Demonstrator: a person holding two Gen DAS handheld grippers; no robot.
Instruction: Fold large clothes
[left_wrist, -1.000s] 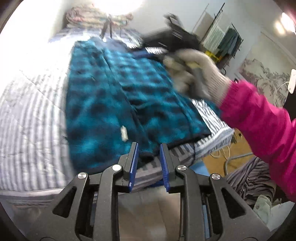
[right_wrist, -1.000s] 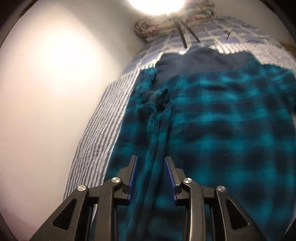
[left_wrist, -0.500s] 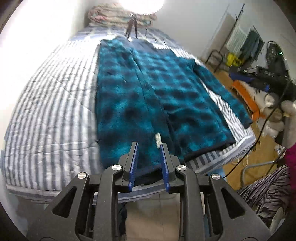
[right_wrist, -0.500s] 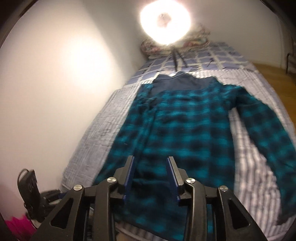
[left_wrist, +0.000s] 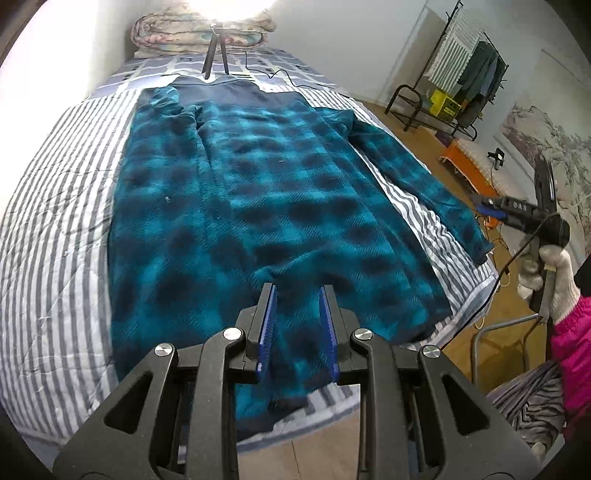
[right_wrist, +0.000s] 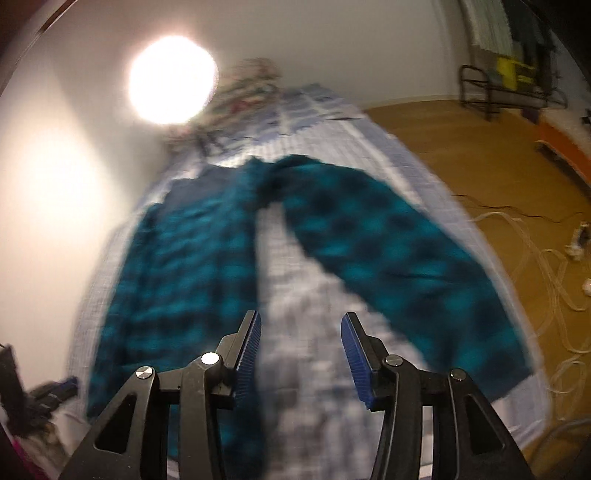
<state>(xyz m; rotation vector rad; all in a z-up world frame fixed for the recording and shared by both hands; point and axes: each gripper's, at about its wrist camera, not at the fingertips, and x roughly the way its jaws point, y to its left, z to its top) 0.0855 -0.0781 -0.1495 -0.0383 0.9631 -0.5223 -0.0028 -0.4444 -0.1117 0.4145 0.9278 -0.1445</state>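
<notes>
Lay spread flat along the striped bed (left_wrist: 55, 221), the teal plaid fleece shirt (left_wrist: 266, 206), navy yoke toward the head edge, hem reaching the foot edge, one sleeve stretched along the right edge. Showed sharply in the left wrist view only: a tripod (left_wrist: 216, 51) standing near the head edge before a rolled quilt (left_wrist: 199, 26), a clothes rack (left_wrist: 461, 74) by the far wall, and a white-gloved hand (left_wrist: 546, 273) in a pink sleeve out past the bed's right edge, gripping the handle of the right gripper (left_wrist: 491, 210), seen too much from the side there to judge its fingers. Hovered over the hem near the foot edge, the left gripper (left_wrist: 297, 325), blue pads parted with nothing between them. Gave a blurred account, the right wrist view: the same shirt (right_wrist: 192, 258) and its sleeve (right_wrist: 399, 266) angled out toward the bed's (right_wrist: 303, 288) right edge, bare striped cover between body and sleeve, wooden floor (right_wrist: 480, 155) with loose white cables (right_wrist: 554, 280) beyond, a bright lamp (right_wrist: 171, 79) at the wall. Stood wide apart and clear of any cloth, the right gripper (right_wrist: 301, 354) pads, aimed at the strip between sleeve and body.
</notes>
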